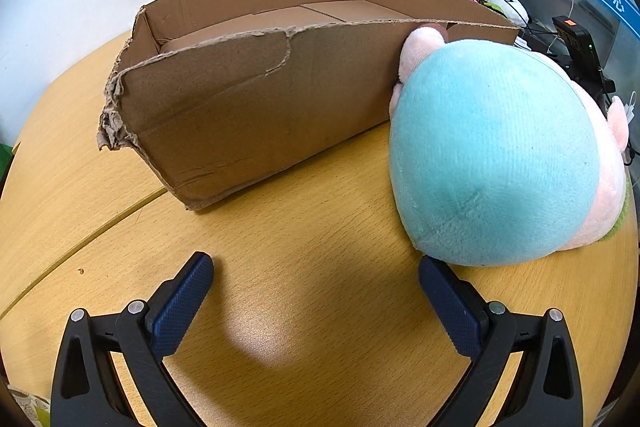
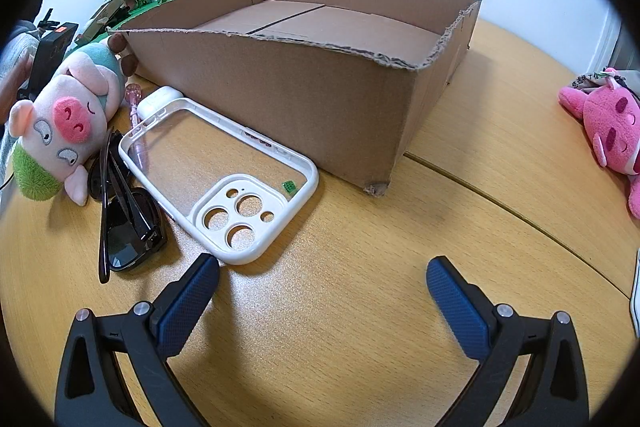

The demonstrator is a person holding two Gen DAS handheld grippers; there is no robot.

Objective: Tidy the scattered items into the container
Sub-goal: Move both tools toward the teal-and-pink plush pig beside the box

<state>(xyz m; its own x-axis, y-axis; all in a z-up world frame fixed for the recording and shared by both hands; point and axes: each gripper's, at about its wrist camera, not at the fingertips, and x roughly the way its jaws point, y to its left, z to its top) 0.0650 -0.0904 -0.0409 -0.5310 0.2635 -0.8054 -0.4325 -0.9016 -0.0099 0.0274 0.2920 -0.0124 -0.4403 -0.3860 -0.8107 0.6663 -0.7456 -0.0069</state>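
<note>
My left gripper [image 1: 316, 269] is spread wide and holds nothing; both blue pads hover over the wooden table [image 1: 304, 235]. The pig plush [image 1: 500, 155] lies ahead of my right-hand fingertip, its teal back almost touching that pad. The cardboard box [image 1: 256, 99] stands ahead, beyond both fingers, and appears empty; the plush leans against its near wall.

My right gripper [image 2: 322, 269] is likewise spread wide and empty. The white phone case [image 2: 218, 179] lies flat just ahead of my left-hand fingertip, its camera end nearest the pad. The black sunglasses [image 2: 128, 223] lie folded to the left of that finger, beside the case. The white earbud case [image 2: 158, 99] sits beyond the phone case, near the box. A pink plush [image 2: 612, 131] lies well off to the right.
</note>
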